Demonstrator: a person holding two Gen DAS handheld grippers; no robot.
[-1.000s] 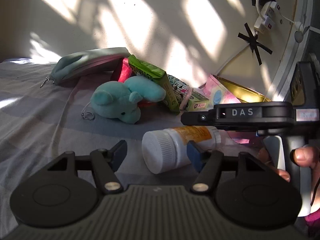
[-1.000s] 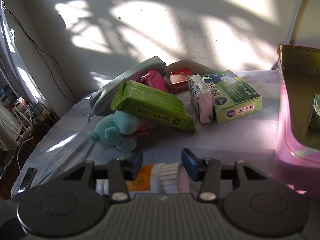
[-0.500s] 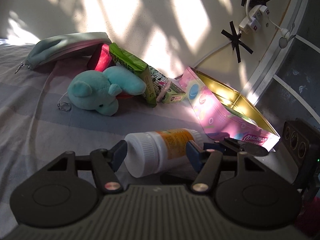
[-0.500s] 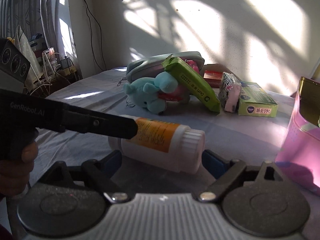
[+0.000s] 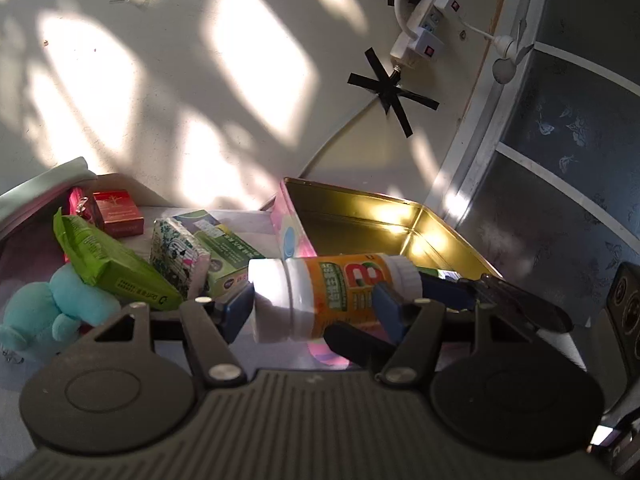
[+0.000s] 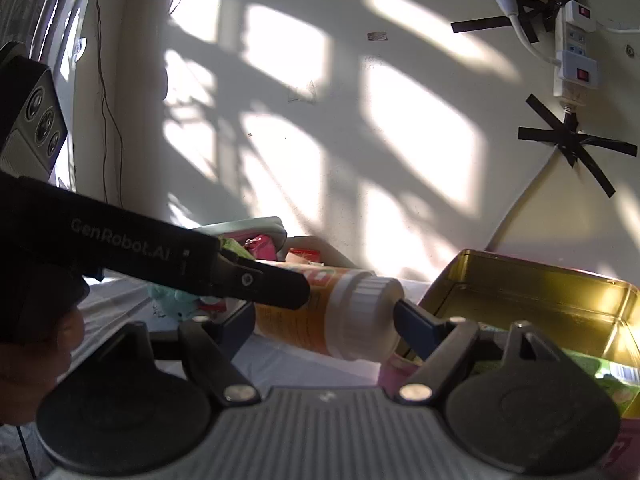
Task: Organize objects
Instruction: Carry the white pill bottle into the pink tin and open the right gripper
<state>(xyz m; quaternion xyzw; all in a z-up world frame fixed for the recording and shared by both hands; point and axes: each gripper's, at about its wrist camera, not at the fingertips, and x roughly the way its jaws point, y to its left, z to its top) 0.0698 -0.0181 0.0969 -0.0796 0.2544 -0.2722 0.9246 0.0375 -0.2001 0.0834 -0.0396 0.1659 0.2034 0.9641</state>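
Both tools grip bottle [image 5: 332, 292] w/ it sideways, beside tin [image 5: 400, 216].

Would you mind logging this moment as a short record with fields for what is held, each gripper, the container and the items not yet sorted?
held item: orange-label bottle, white cap, lying sideways, lifted off the cloth
left gripper: shut on the bottle, pads on cap end and label
right gripper: shut on the bottle, one pad against its end
container: pink tin, gold inside, open; bottle near its rim, not inside
unsorted pile: teal plush toy, green wipes pack, red box, green medicine box
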